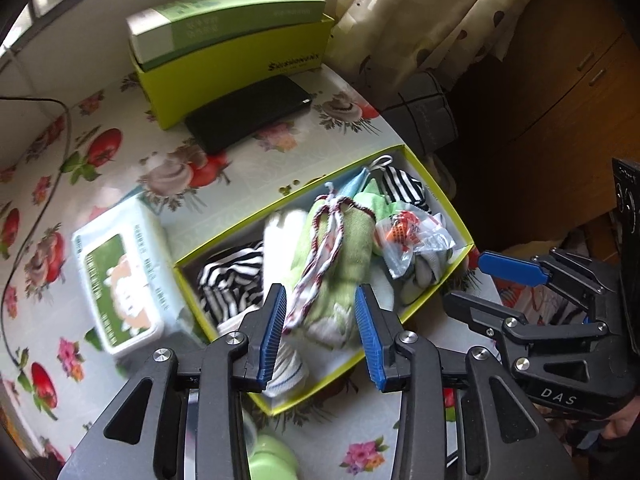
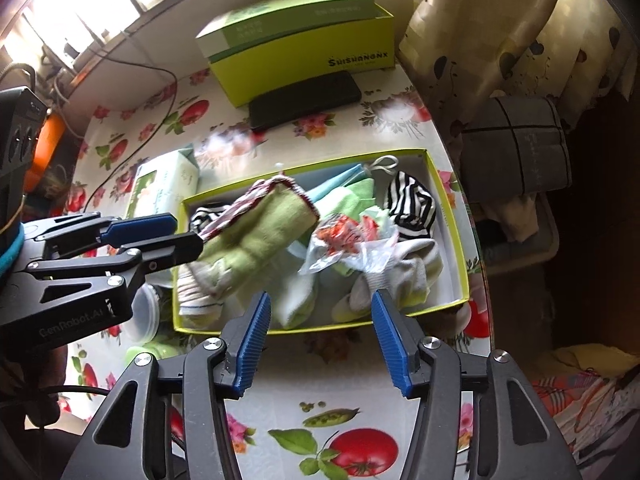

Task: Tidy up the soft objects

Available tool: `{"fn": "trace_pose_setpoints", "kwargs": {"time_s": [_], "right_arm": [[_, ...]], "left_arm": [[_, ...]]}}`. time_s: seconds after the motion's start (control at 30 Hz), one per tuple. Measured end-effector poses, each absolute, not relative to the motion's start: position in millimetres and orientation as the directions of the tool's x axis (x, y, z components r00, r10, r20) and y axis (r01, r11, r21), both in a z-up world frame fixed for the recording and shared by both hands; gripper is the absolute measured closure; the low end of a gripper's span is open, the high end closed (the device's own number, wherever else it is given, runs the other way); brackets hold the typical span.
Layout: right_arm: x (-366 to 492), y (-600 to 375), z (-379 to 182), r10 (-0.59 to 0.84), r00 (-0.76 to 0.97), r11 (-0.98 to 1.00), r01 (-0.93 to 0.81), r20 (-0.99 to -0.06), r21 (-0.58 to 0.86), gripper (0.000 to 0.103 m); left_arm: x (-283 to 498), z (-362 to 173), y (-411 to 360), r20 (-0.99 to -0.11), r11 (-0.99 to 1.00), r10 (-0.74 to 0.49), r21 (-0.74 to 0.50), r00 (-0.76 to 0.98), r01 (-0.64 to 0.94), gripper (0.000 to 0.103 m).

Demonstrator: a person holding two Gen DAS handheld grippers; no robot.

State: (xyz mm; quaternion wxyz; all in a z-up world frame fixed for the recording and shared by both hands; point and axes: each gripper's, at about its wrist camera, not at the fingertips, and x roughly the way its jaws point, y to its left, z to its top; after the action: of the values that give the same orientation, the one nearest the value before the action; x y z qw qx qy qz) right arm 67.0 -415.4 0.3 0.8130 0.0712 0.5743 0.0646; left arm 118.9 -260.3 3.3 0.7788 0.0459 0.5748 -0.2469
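A rolled green towel [image 1: 340, 264], edged in red-and-white cord, lies across the middle of a shallow lime-green box [image 2: 460, 248] on a table covered with a fruit-and-flower oilcloth [image 2: 352, 408]. Packed around it in the same box are striped black-and-white cloths [image 2: 412, 204], pale socks [image 2: 404, 272], a light-blue cloth [image 2: 340, 178] and a crumpled printed plastic bag [image 2: 348, 240]. The left gripper [image 1: 322, 332] hangs above the towel's near end with its blue pads [image 1: 276, 328] spread on either side of it, apparently not pressing. The right gripper [image 2: 320, 340] stands over the box's near rim, jaws spread and holding nothing. The step in hand reads as a release: the towel appears set down and both tools free. Whether further items await sorting cannot be told; a next move would call for finding any soft item outside the box. Beyond the box lie a wet-wipes pack [image 1: 120, 276], a black phone [image 2: 304, 98] and a second lime box [image 2: 312, 52] carrying a green carton [image 2: 280, 16].
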Motion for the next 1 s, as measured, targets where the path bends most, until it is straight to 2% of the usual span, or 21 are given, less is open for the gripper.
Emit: {"fn": "trace_pose_setpoints", "kwargs": {"time_s": [0.27, 0.77, 1.0], "right_arm": [[47, -389, 14, 0.186, 0.355, 0.982, -0.057, -0.916, 0.178, 0.048], [12, -344, 25, 0.209, 0.366, 0.977, -0.111, -0.907, 0.180, 0.047], [6, -323, 28, 0.226, 0.363, 0.971, -0.165, -0.904, 0.176, 0.046]], "left_arm": [[96, 22, -232, -0.917, 0.908, -0.266, -0.134, 0.298, 0.396, 0.066], [53, 34, -180, -0.906, 0.942, -0.247, -0.142, 0.343, 0.303, 0.066], [43, 38, -164, -0.905, 0.959, -0.190, -0.088, 0.380, 0.269, 0.066]]}}
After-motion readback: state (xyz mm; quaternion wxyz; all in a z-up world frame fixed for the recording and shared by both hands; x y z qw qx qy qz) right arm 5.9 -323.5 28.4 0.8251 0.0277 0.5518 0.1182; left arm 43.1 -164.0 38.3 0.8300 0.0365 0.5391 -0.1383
